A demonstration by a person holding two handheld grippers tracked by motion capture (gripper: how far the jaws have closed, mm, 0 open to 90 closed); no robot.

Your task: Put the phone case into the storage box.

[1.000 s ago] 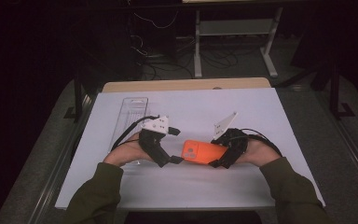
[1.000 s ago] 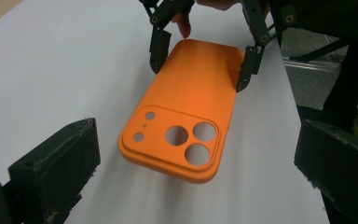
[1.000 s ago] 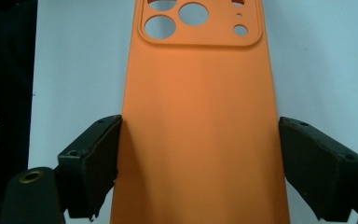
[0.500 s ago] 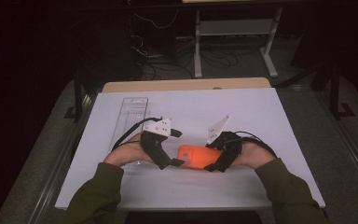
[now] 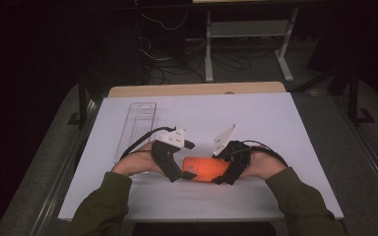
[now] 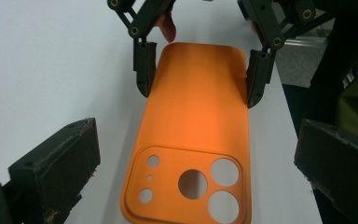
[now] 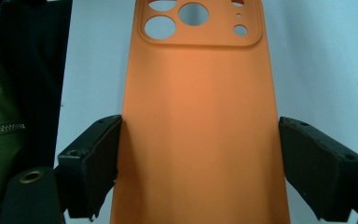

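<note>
An orange phone case lies back-up on the white board, near its front edge, camera cut-outs toward my left hand. My right gripper is shut on the case's plain end; in the right gripper view both pads press the case by its long edges. My left gripper stands open around the cut-out end. In the left gripper view its jaws sit wide of the case without touching, and the right gripper pinches the far end.
A clear plastic tray lies lengthwise on the board's left part, beyond my left hand. A wooden table edge borders the board's far side. Cables and a desk frame stand on the dark floor beyond.
Both hands have shifted a little left and toward the near edge, carrying the case along. The left gripper's jaws now straddle the cut-out end.
</note>
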